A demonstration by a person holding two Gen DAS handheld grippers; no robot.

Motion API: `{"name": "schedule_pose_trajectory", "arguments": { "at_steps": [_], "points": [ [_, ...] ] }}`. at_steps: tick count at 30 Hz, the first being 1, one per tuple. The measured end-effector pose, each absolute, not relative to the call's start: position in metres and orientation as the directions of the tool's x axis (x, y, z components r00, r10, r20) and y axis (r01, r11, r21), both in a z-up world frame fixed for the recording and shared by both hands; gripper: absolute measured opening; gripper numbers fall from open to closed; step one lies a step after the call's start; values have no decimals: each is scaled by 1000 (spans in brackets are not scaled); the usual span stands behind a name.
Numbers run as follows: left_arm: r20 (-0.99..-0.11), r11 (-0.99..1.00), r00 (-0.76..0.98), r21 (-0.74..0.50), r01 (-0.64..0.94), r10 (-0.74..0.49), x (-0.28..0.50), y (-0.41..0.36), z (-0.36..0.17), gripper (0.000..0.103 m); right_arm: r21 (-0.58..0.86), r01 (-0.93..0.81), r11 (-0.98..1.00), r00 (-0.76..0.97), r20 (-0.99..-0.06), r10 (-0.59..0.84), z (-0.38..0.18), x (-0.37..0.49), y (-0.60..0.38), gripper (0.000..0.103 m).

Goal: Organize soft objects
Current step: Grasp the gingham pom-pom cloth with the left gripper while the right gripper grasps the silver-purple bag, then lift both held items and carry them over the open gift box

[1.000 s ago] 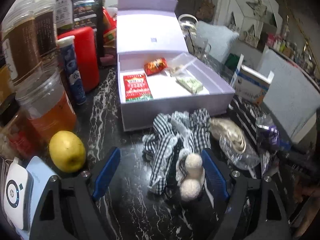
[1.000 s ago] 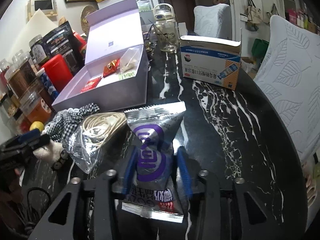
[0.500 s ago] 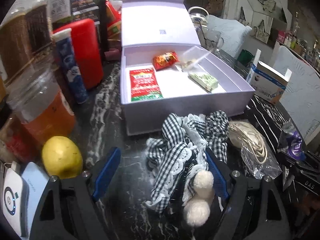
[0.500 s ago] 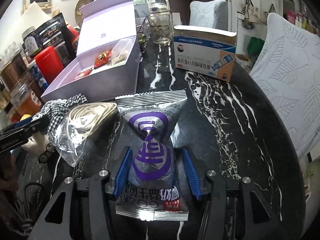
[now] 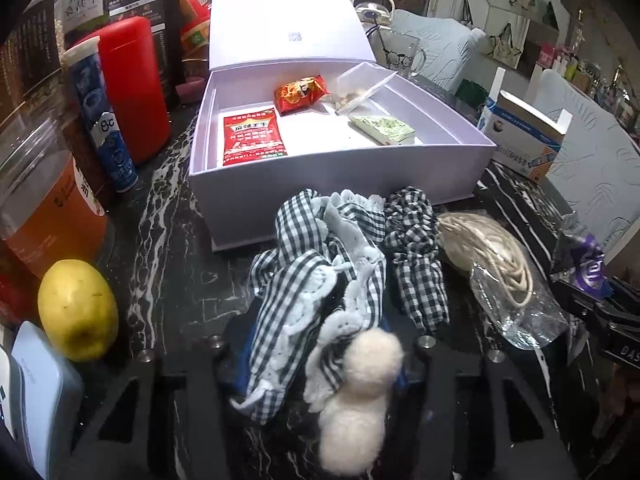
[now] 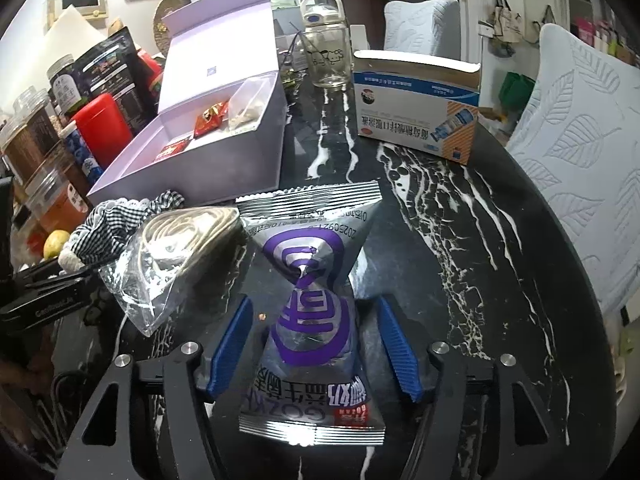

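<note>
My left gripper (image 5: 316, 344) is shut on a black-and-white checked fabric piece (image 5: 320, 268) with white lace and two white pompoms (image 5: 360, 400), just in front of the open lilac box (image 5: 340, 200). The box holds a red sachet (image 5: 252, 136), a red snack pack, a clear bag and a green packet. My right gripper (image 6: 314, 344) is open, its blue pads (image 6: 230, 344) on both sides of a silver-and-purple snack bag (image 6: 312, 280) that lies on the table. A clear bag of cream cord (image 6: 176, 248) lies between the two grippers.
Jars, a red canister (image 5: 134, 88) and a blue tube (image 5: 104, 120) line the left. A lemon (image 5: 76, 316) lies at the front left. A blue-and-white carton (image 6: 416, 116) and a glass bottle (image 6: 324, 52) stand behind on the black marble table (image 6: 460, 240).
My left gripper has closed on the checked fabric and moved nearer the box. My right gripper has opened wider around the snack bag, which has crumpled at its middle.
</note>
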State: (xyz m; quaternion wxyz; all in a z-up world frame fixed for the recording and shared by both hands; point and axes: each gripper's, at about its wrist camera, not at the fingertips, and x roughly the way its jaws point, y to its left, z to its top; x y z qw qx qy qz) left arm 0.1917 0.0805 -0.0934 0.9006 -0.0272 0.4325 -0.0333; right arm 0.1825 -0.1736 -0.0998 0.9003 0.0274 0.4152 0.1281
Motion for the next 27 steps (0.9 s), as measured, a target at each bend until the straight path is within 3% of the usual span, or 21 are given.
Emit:
{"name": "schedule_pose_trajectory", "arguments": {
  "at_steps": [5, 6, 7, 9, 15, 27],
  "points": [
    [-772, 993, 626, -110, 32, -106, 186, 86, -89, 48, 148, -210, 966, 622, -742, 249, -100, 180, -172, 64],
    [-767, 994, 633, -106, 29, -101, 183, 87, -87, 48, 145, -211, 967, 623, -742, 247, -100, 179, -172, 60],
    [-763, 994, 639, -105, 31, -100, 181, 87, -85, 48, 145, -212, 966, 625, -740, 248, -99, 178, -172, 38],
    [-755, 994, 648, -100, 40, -102, 177, 86, -80, 48, 148, -208, 967, 638, -729, 248, -97, 176, -174, 34],
    [-728, 989, 671, -133, 67, -143, 163, 85, -62, 48, 116, -218, 969, 679, -695, 236, -90, 167, -170, 33],
    [-690, 985, 704, -147, 95, -171, 145, 86, -34, 48, 202, -264, 943, 671, -664, 330, -75, 154, -169, 33]
  ]
}}
